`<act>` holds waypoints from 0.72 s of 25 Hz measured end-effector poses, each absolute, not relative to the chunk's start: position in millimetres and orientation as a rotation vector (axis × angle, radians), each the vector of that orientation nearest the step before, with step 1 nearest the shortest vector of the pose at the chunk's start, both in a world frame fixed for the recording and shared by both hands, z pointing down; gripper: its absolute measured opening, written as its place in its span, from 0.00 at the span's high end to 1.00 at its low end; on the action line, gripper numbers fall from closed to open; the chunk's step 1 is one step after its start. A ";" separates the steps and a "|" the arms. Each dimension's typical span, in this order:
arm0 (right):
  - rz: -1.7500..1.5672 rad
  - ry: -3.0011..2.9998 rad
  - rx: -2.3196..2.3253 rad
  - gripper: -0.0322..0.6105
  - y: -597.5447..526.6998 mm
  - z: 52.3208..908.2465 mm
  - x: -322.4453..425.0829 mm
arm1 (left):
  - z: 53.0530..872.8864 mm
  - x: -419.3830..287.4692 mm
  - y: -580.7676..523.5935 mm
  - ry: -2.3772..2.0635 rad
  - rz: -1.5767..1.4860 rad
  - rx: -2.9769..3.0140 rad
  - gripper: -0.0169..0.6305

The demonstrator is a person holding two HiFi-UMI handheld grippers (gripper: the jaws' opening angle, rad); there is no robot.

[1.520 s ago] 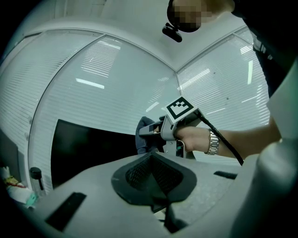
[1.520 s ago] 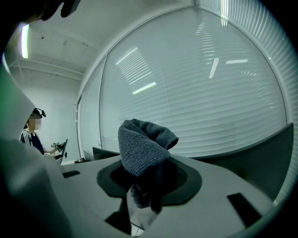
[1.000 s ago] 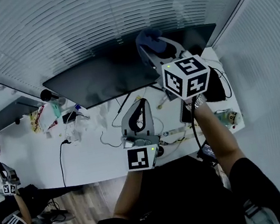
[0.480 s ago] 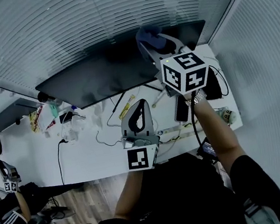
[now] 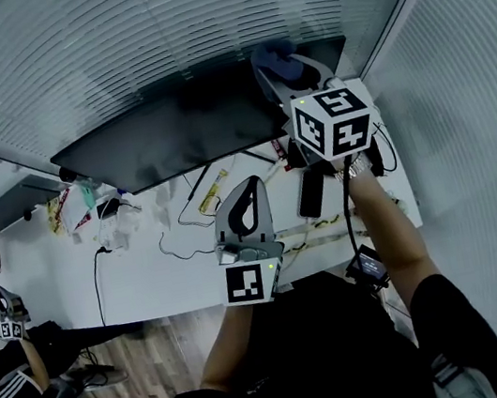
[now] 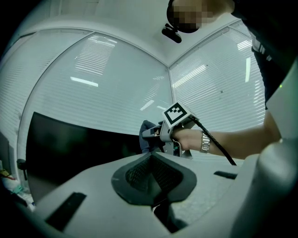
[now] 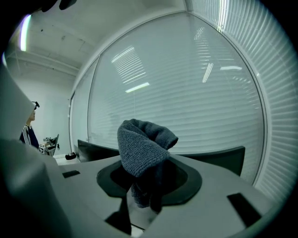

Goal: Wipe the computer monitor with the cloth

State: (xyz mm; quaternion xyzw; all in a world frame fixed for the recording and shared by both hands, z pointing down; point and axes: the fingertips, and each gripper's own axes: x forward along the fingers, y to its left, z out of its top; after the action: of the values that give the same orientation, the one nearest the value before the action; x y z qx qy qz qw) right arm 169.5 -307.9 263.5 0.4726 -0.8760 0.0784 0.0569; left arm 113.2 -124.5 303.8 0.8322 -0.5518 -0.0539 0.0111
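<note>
Right gripper (image 5: 278, 72) grips a blue-grey cloth (image 5: 271, 54). Its jaws are clamped on the lower part of the cloth, and the bunched top sticks up above them in the right gripper view. In the head view the cloth is at about 1 o'clock, at the top edge of the monitor (image 5: 171, 135) near its right end. I cannot tell if the cloth actually touches the screen.

The monitor is wide and dark, with the screen off. It stands on a white desk (image 5: 166, 270) in front of window blinds (image 5: 106, 37).

Left gripper (image 5: 250, 183) has its jaws closed together with nothing between them. It hangs over the desk at 6 o'clock from the monitor's middle, well apart from the screen. The left gripper view looks towards the right gripper and the cloth at the monitor, with a wristwatch (image 6: 205, 142) on the arm that holds the right gripper.

On the desk:
- A dark phone (image 5: 310, 194) lies at 3 o'clock from the left gripper.
- A yellow item (image 5: 212, 193) lies at 10 o'clock from the left gripper.
- Cables and small clutter sit at 9 o'clock, below the monitor's left end.

Another person (image 5: 11, 392) is at 8 o'clock in the head view, beyond the desk's end.
</note>
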 end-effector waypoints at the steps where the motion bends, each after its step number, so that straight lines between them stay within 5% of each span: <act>1: 0.239 -2.657 1.437 0.73 -308.2 264.1 174.2 | 304.7 117.0 -123.7 -1.719 -0.162 2.598 0.96; 18: 0.304 -2.643 1.533 0.73 -319.2 271.3 258.1 | 305.0 171.9 -116.6 -1.728 -0.124 2.620 0.96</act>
State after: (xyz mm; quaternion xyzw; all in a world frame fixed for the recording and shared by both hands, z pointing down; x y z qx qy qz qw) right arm 258.1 -319.2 271.3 0.4991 -0.8601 0.0990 0.0356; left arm 171.9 -116.6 305.0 0.8341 -0.5502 -0.0395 0.0001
